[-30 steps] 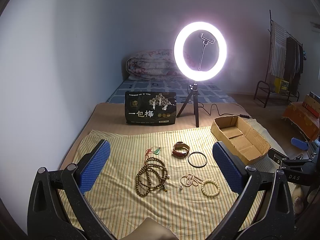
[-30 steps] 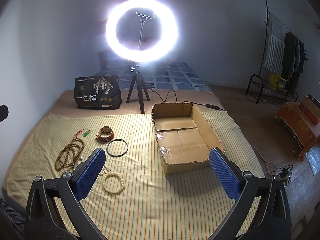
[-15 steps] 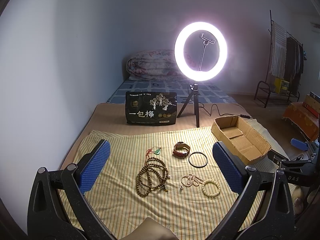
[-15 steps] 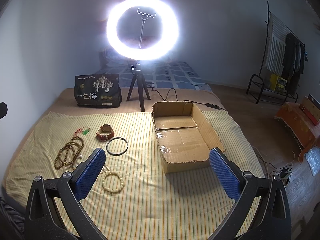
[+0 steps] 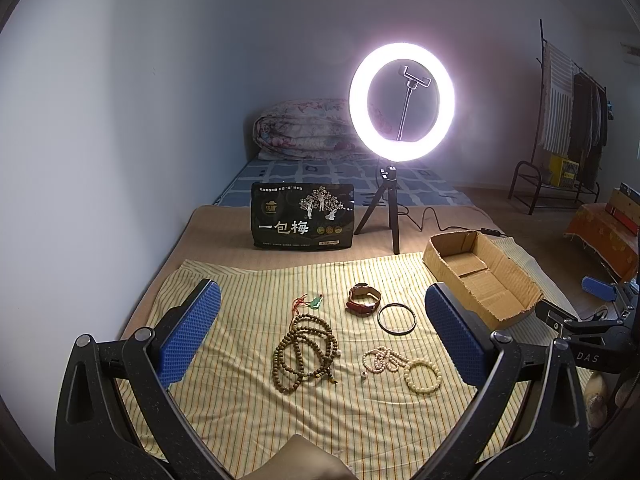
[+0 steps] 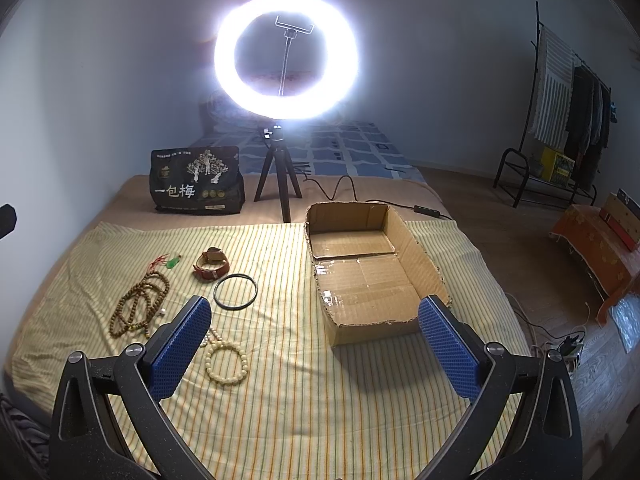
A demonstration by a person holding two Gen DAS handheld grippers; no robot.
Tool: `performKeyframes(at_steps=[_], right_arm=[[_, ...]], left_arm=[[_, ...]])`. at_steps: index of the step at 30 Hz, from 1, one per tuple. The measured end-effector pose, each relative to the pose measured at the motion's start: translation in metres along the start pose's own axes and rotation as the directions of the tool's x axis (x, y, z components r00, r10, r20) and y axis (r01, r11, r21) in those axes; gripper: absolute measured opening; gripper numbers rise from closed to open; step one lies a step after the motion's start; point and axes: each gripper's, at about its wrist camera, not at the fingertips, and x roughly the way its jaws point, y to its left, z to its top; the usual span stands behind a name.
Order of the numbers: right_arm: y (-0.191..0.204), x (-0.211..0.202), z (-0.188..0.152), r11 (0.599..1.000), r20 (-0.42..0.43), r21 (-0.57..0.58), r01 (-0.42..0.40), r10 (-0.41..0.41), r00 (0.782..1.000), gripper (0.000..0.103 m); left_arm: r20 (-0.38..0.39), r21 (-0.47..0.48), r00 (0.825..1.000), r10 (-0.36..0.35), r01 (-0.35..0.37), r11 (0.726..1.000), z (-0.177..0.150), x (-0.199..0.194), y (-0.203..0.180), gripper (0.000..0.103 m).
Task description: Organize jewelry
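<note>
Two pairs of tongs, left tongs (image 5: 320, 336) and right tongs (image 6: 314, 340), hang spread wide and empty above a striped cloth (image 6: 280, 392) on the bed. An open cardboard box (image 6: 368, 280) sits on the cloth's right, with a lit ring light (image 5: 401, 102) and a black bag (image 5: 302, 216) beyond the far edge. Left of the box lie brown prayer beads (image 5: 304, 354), a black bangle (image 5: 396, 318), a pale bead bracelet (image 5: 422, 375), a white bead strand (image 5: 380, 360), a brown watch (image 5: 362, 304) and a green pendant (image 5: 316, 302), all apart from the tongs.

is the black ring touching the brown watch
Apart: the right wrist view shows striped cloth between the black ring and the brown watch.
</note>
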Motion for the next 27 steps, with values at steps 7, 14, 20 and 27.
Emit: performKeyframes(at_steps=[7, 14, 20, 27], right_arm=[[0.0001, -0.0002, -0.0006, 1.0, -0.001, -0.001, -0.001, 0.001, 1.0, 0.103], [0.0018, 0.0004, -0.0026, 1.0, -0.006, -0.006, -0.002, 0.002, 1.0, 0.103], [0.0015, -0.0005, -0.0022, 1.0, -0.008, -0.006, -0.003, 0.003, 1.0, 0.103], [0.0025, 0.0016, -0.0009, 1.0, -0.011, -0.008, -0.006, 0.006, 1.0, 0.103]], left_arm=[[0.0, 0.0, 1.0, 0.0, 0.0, 1.0, -0.0001, 0.0, 0.0001, 0.103], [0.0, 0.001, 1.0, 0.002, -0.002, 1.0, 0.0006, -0.001, 0.0002, 0.103], [-0.001, 0.001, 1.0, 0.004, -0.004, 1.0, -0.0019, 0.0011, 0.0028, 0.103], [-0.005, 0.004, 1.0, 0.009, -0.009, 1.0, -0.0035, 0.0016, 0.0035, 0.103]])
